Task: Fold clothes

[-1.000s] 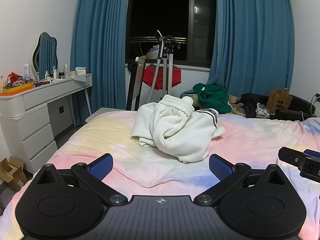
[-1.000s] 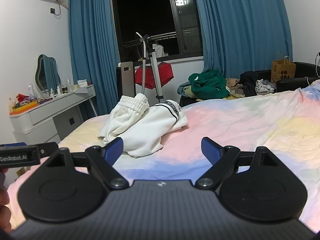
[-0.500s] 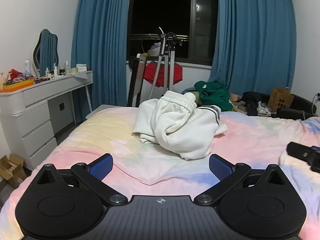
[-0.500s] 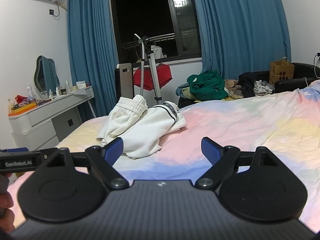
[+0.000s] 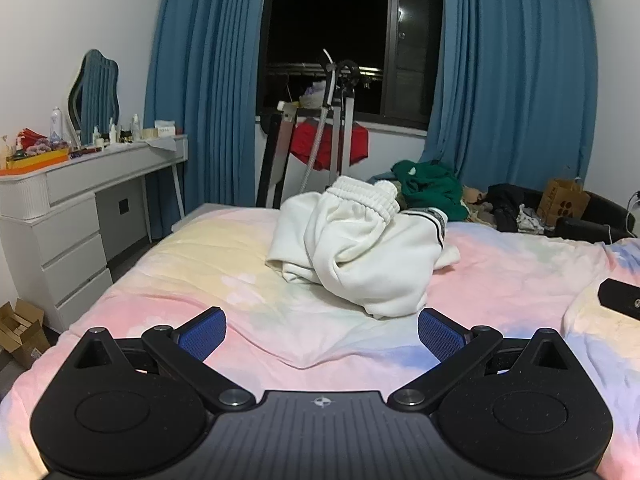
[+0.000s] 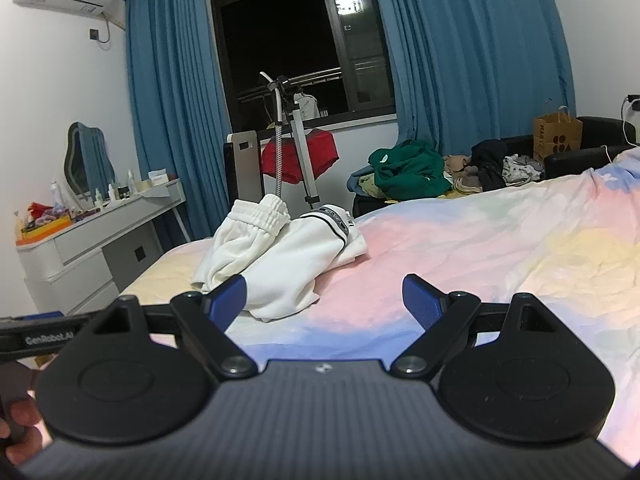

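Garment: white clothes (image 5: 360, 248) lie bunched in a heap mid-bed (image 5: 200, 280), toward the far edge, elastic waistband on top.
Left gripper (image 5: 322, 330): fingers spread, empty, short of the heap.
Right gripper (image 6: 324, 294): fingers spread, empty, beside it.
Advice: pinch the waistband corners, lift, shake flat first.

White sweatpants (image 5: 360, 252) lie crumpled in a heap on the bed (image 5: 192, 280).
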The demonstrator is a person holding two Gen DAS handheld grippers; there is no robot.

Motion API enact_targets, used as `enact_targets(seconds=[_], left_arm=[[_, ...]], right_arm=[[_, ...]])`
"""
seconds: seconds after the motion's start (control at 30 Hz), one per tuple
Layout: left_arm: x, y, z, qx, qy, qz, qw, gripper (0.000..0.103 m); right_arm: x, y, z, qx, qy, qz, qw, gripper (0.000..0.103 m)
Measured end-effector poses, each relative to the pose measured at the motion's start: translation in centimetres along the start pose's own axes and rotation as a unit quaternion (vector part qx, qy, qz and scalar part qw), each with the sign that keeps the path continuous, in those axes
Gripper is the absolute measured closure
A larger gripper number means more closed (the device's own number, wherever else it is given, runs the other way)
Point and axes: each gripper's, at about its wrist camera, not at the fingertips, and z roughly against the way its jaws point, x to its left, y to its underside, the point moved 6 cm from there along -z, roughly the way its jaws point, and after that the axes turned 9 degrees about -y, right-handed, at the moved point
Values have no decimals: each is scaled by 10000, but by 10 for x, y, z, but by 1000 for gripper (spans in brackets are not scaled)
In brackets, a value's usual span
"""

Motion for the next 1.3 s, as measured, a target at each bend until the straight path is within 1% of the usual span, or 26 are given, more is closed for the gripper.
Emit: enact_targets(seconds=[0.1, 0.2, 0.27, 0.4, 0.47, 0.53, 0.6, 0.77, 0.87, 0.93, 1.0, 1.1, 1.17, 1.23, 1.3], left_arm=[[-8, -2, -12, 85, -1, -105, 9999, 0], [-21, -9, -33, 196, 19, -158, 9997, 1], [-29, -14, -51, 252, 7, -176, 9995, 1], [-41, -30, -96, 147, -155, -303, 9993, 1], [-47, -40, -121, 75, -140, -368, 9992, 1], [-53, -55, -144, -18, 151, -173, 9997, 1], [-57, -75, -169, -62, 387, 146, 9991, 1], [-71, -124, -231, 47, 565, 745, 9956, 1], [-80, -143, -272, 266, 475, 1053, 9929, 3], [-87, -152, -302, 479, 427, 1251, 9901, 5], [-91, -159, -329, 617, 232, 1329, 9889, 8], [-94, -164, -363, 825, -197, 1349, 9872, 9], [-95, -163, -381, 1010, -429, 1279, 9857, 17], [-93, -161, -396, 1172, -606, 1262, 9832, 27], [-93, -159, -401, 1225, -629, 1214, 9830, 38]], right_arm=[[-5, -1, 3, -20, 18, -139, 9999, 17], [-15, -1, 3, 48, -77, -552, 9984, 17], [-21, 0, 1, 72, -47, -714, 9974, 17], [-33, 6, -5, 112, 122, -876, 9960, 17], [-38, 10, -12, 238, 159, -992, 9947, 17], [-41, 13, -17, 306, 144, -1039, 9940, 17], [-42, 15, -22, 328, 168, -991, 9944, 17], [-49, 25, -41, 499, 155, -1069, 9929, 17], [-56, 34, -56, 661, 190, -1178, 9907, 17], [-64, 41, -65, 774, 261, -1262, 9886, 17], [-72, 47, -72, 855, 292, -1392, 9861, 17], [-83, 55, -82, 960, 344, -1561, 9825, 17], [-90, 61, -89, 1029, 404, -1657, 9800, 17], [-96, 66, -95, 1119, 420, -1780, 9767, 17], [-98, 70, -100, 1170, 414, -1828, 9753, 17]])
